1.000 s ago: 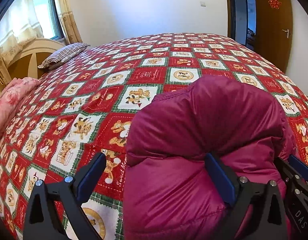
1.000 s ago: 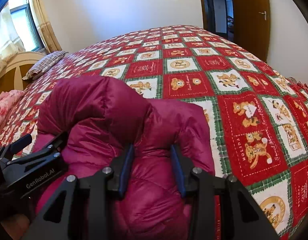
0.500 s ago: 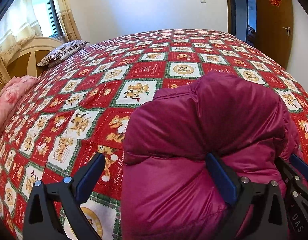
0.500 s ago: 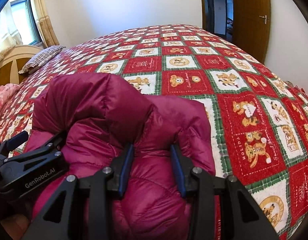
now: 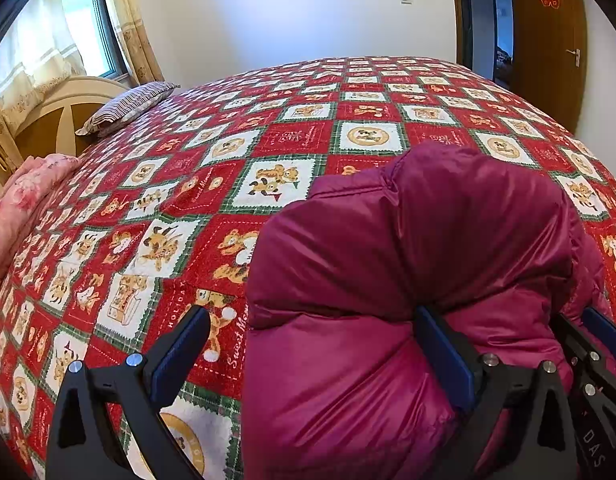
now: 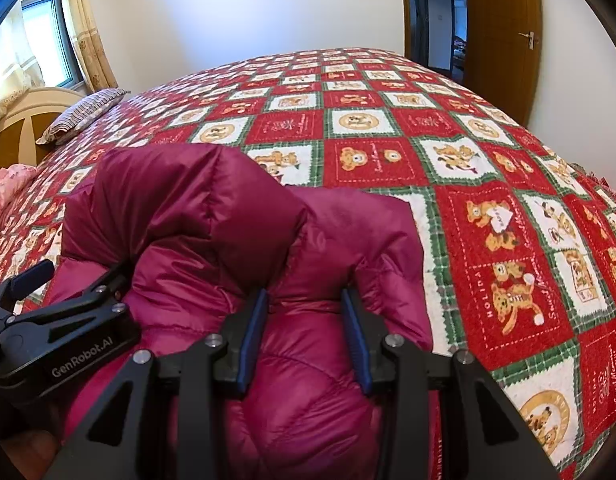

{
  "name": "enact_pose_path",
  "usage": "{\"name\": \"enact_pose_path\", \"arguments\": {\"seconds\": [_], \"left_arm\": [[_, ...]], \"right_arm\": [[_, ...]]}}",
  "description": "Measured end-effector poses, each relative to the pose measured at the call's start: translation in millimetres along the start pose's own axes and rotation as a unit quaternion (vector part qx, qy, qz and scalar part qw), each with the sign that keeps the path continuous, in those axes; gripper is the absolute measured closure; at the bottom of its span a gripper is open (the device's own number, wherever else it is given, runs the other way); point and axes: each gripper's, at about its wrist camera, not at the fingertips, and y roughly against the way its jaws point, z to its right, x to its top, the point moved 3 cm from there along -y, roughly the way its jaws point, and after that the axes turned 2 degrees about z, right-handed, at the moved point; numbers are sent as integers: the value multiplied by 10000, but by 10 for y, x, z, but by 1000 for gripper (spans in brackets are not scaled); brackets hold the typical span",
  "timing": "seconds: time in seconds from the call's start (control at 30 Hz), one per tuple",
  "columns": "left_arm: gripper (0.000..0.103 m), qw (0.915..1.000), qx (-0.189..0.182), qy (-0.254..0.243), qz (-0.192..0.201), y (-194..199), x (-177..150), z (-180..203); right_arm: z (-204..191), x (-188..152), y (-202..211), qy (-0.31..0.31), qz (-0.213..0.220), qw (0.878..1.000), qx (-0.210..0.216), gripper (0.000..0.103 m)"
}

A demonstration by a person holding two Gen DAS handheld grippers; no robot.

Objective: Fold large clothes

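A puffy magenta down jacket (image 5: 407,260) lies bunched on the bed, its upper part folded over toward me. My left gripper (image 5: 311,320) stands wide open at the jacket's left edge. Its left finger (image 5: 180,344) hangs over the bedspread clear of the fabric, and its right finger (image 5: 443,344) is sunk into the jacket under the fold. My right gripper (image 6: 304,320) is shut on a bunched fold of the jacket (image 6: 212,216), with both blue pads pressing the fabric. The left gripper (image 6: 78,276) sits close beside it on the left.
The jacket rests on a red, white and green bear-print bedspread (image 5: 268,140) that covers the whole bed. A striped pillow (image 5: 124,106) and a pink cushion (image 5: 28,196) lie by the headboard at the left. A wooden door (image 6: 503,32) stands at the far right.
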Motion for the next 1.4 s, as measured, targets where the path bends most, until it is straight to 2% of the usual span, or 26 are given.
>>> {"name": "enact_pose_path", "arguments": {"seconds": [0.83, 1.07, 1.3, 1.37, 1.4], "left_arm": [[1, 10000, -4, -3, -29, -18, -30, -11], [1, 9998, -151, 113, -96, -48, -18, -27], [1, 9999, -81, -131, -18, 105, 3, -15], [1, 9992, -249, -264, 137, 328, -21, -63], [1, 9988, -328, -294, 217, 426, -46, -94]], "right_arm": [[-15, -25, -11, -36, 48, 10000, 11, 61], [-24, -32, -15, -34, 96, 9999, -12, 61], [15, -19, 20, -122, 117, 9998, 146, 60], [52, -17, 142, -171, 226, 9993, 226, 56], [100, -34, 283, -244, 418, 9987, 180, 49]]}}
